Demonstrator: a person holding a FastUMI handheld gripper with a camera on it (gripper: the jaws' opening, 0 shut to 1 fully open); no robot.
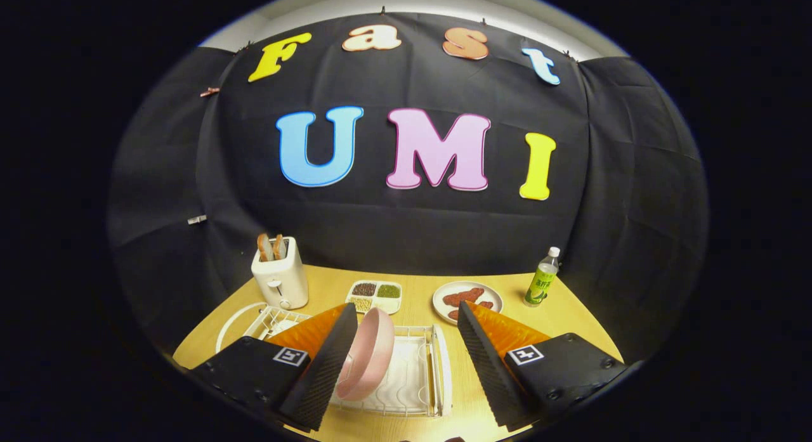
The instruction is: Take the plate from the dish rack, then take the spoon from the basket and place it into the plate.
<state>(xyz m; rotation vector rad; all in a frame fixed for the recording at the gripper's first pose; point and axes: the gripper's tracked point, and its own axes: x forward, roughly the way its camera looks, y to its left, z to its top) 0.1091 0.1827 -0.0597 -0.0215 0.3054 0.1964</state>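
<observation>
Gripper view: the gripper [403, 359] is hanging wide open over the dish rack [438, 372], fingers straddling the pink plate [371, 359], which is standing on edge in its slots, presumably for an edgewise grasp.

Left tool [406, 366] finger hides pink plate [371, 359] near edge; dish rack [438, 366] left part behind it.

Glossy pink plate [371, 359]; white wire rack [415, 382]; wood-grain table [406, 290].

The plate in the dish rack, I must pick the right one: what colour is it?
Pink, seen in the gripper view: the plate stands on edge between the open gripper fingers.
</observation>
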